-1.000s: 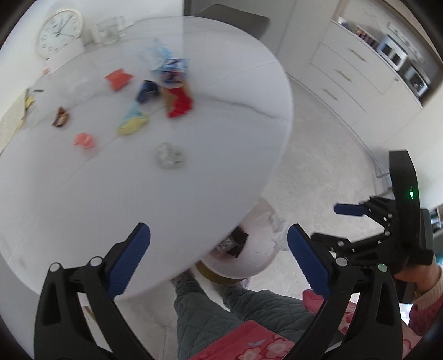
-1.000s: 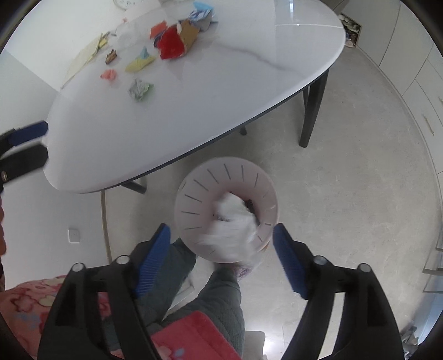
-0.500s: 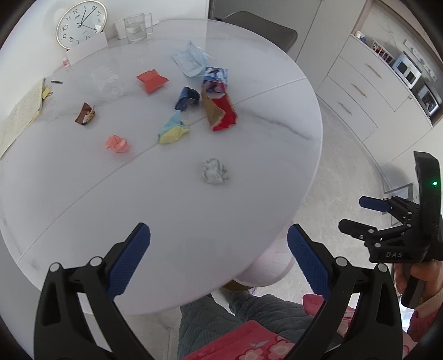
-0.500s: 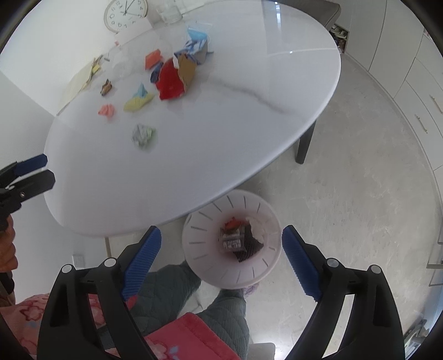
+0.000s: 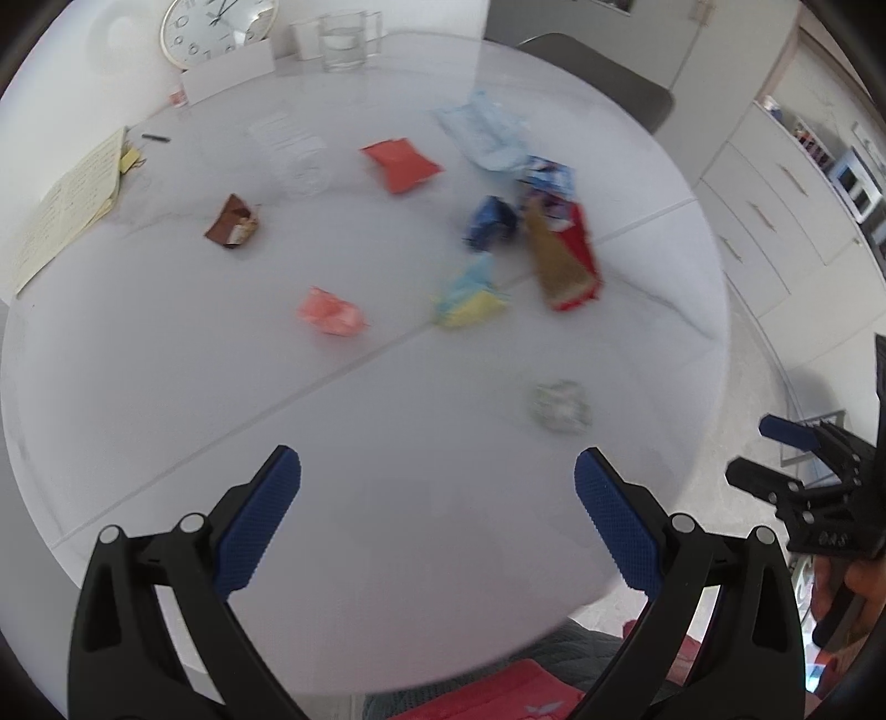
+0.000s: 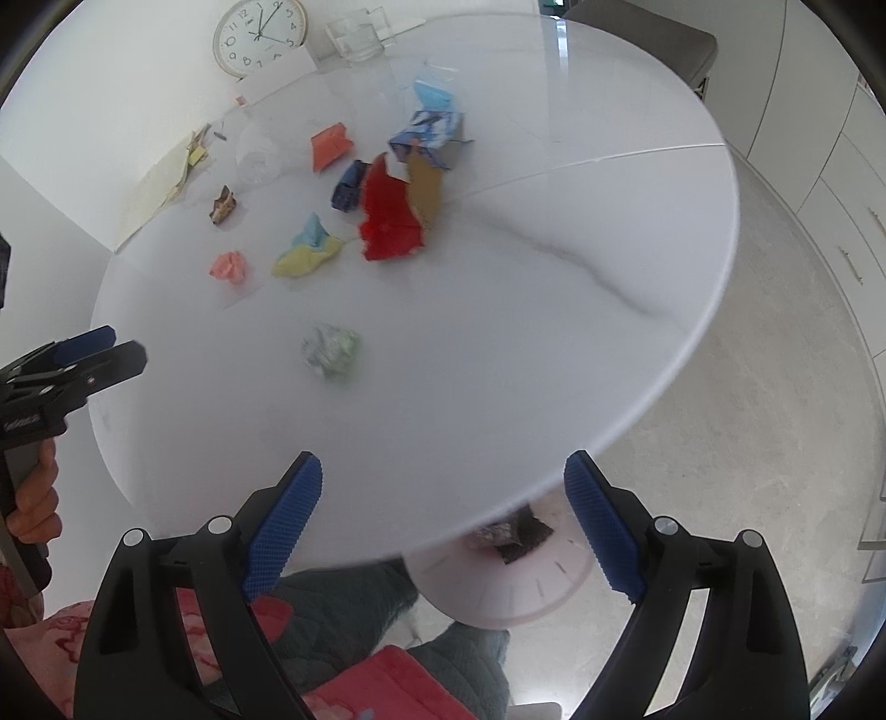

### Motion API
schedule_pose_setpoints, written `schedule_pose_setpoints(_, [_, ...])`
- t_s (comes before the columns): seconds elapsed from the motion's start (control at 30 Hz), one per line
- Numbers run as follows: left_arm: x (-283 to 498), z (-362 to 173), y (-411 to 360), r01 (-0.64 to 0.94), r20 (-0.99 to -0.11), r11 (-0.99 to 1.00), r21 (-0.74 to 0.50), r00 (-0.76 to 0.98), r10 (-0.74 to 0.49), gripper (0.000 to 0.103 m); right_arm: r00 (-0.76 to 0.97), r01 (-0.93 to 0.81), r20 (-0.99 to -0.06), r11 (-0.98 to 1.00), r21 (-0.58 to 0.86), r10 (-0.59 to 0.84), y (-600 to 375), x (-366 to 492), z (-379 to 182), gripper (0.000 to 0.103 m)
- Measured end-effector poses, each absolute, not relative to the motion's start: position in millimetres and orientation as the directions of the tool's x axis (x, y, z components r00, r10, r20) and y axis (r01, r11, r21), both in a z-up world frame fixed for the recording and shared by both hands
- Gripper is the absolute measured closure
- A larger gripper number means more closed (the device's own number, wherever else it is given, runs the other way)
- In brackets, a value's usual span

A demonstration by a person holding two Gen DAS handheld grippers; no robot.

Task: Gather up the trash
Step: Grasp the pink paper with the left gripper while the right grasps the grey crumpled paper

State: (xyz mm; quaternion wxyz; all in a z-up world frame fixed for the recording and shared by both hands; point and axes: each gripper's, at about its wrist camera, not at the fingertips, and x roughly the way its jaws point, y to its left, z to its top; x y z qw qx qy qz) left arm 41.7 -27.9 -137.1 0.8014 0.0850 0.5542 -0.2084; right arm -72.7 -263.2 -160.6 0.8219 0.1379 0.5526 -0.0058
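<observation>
Right gripper (image 6: 443, 526) spread wide and empty, between pickups above the table's near edge.
The left gripper (image 5: 437, 515) is likewise agape with nothing in it. Judged next: reach up-frame to the crumpled wrapper (image 6: 331, 350), nearest litter, left of centre; the bin (image 6: 498, 592) sits low, under the table (image 6: 609, 277).

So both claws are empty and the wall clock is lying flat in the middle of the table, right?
Not quite. Both claws, left and right, are empty, but the clock stands upright at the table's far edge, as the right wrist view shows.
</observation>
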Motion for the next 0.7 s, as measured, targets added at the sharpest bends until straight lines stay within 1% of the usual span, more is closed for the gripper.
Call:
schedule_pose_setpoints(0.17, [80.2, -152.5, -15.4, 0.435, -0.933, 0.897, -0.079, 0.285, -0.220, 0.008, 0.395, 0.186, -0.903, 0.949, 0.255, 0.166, -234.9, -43.8, -175.4, 0.014])
schedule_pose_setpoints(0.4, [129.9, -182.0, -3.8, 0.475, -0.947, 0.878, -0.063, 0.248, -0.202, 0.008, 0.390, 0.218, -0.909, 0.945, 0.244, 0.145, -200.1, -6.1, -196.1, 0.015])
schedule_pose_setpoints(0.43, [134.8, -185.4, -3.3, 0.481, -0.949, 0.874, -0.060, 0.244, -0.199, 0.008, 0.386, 0.222, -0.912, 0.945, 0.239, 0.139, -197.9, -2.5, -198.5, 0.017])
schedule_pose_setpoints(0.5, [145.5, -192.1, -2.5, 0.496, -0.951, 0.866, -0.062, 0.234, -0.202, 0.008, 0.378, 0.231, -0.916, 0.944, 0.235, 0.135, -192.4, 5.2, -203.5, 0.025])
schedule_pose_setpoints(0.53, [150.1, -194.9, -2.1, 0.500, -0.952, 0.864, -0.062, 0.231, -0.203, 0.008, 0.372, 0.235, -0.919, 0.945, 0.229, 0.130, -189.4, 9.1, -206.2, 0.026])
schedule_pose_setpoints(0.6, [157.7, -200.4, -2.8, 0.509, -0.953, 0.858, -0.063, 0.224, -0.203, 0.008, 0.351, 0.239, -0.930, 0.950, 0.199, 0.106, -183.5, 15.7, -212.4, 0.034])
schedule_pose_setpoints(0.63, [160.8, -202.6, -3.8, 0.515, -0.954, 0.855, -0.063, 0.220, -0.203, 0.008, 0.342, 0.239, -0.934, 0.953, 0.188, 0.098, -181.3, 17.5, -215.0, 0.037])
schedule_pose_setpoints(0.67, [163.2, -204.9, -5.1, 0.521, -0.955, 0.851, -0.064, 0.216, -0.204, 0.008, 0.325, 0.243, -0.942, 0.955, 0.171, 0.086, -179.1, 19.2, -218.1, 0.042])
schedule_pose_setpoints(0.7, [165.8, -207.9, -7.7, 0.532, -0.956, 0.844, -0.067, 0.208, -0.207, 0.008, 0.310, 0.246, -0.948, 0.957, 0.155, 0.074, -176.5, 20.8, -221.2, 0.051])
